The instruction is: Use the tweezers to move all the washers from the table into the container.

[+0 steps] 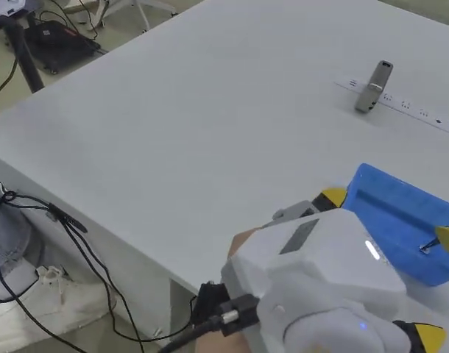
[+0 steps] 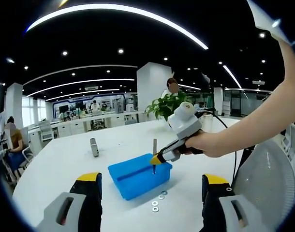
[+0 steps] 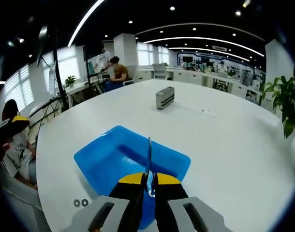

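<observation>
The right hand-held gripper [image 3: 148, 180] has its yellow-tipped jaws clamped together on the tweezers [image 3: 148, 153], whose thin prongs reach out over the blue container [image 3: 111, 154]. In the left gripper view a hand [image 2: 201, 143] holds this hand-held gripper above the container, with the tweezers standing nearly upright and their tips at the container's top edge; whether they carry a washer cannot be told. The left hand-held gripper [image 2: 152, 180] is spread wide and holds nothing, its two jaws framing the container from the near side. The washers [image 2: 157, 201] lie on the white surface [image 1: 210, 132] just beside the container's near corner, three small rings close together; two of them show in the right gripper view at the lower left of the container. Farther across the surface a small silver device [image 1: 374, 87] stands on a white power strip [image 1: 419, 110], well apart from the container.
</observation>
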Available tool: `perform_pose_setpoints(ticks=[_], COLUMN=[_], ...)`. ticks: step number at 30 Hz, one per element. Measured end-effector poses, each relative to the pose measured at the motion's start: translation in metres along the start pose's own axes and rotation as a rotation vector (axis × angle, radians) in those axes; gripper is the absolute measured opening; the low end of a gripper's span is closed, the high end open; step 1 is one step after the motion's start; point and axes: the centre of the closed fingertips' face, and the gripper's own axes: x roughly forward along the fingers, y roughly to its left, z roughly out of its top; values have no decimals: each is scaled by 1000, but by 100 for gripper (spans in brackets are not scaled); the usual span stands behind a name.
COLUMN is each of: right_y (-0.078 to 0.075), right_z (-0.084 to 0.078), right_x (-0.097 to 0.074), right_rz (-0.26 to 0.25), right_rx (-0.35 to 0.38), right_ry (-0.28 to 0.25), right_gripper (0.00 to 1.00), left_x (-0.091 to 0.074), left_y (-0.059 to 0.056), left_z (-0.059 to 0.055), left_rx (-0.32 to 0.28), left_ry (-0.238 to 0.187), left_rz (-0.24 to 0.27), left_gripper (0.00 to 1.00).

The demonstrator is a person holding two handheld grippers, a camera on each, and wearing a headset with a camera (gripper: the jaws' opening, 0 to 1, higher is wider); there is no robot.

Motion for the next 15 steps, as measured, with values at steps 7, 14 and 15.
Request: perform_pose_setpoints(ticks=[7, 14, 15], right_y=[16, 49, 53], right_z=[25, 32, 32], right_x=[-23, -48, -50], right_rz=[32, 101, 110], right_rx=[14, 3, 6], right_ry=[-95, -129, -133], right_gripper=[4, 4, 4], left_x=[0, 0, 0], left_y=[2, 3, 3], left_z=[0, 0, 0], left_rx=[-3, 0, -3], left_ry=[-3, -2, -2], left_rz=[12, 18, 18], left_gripper=[87, 86, 86])
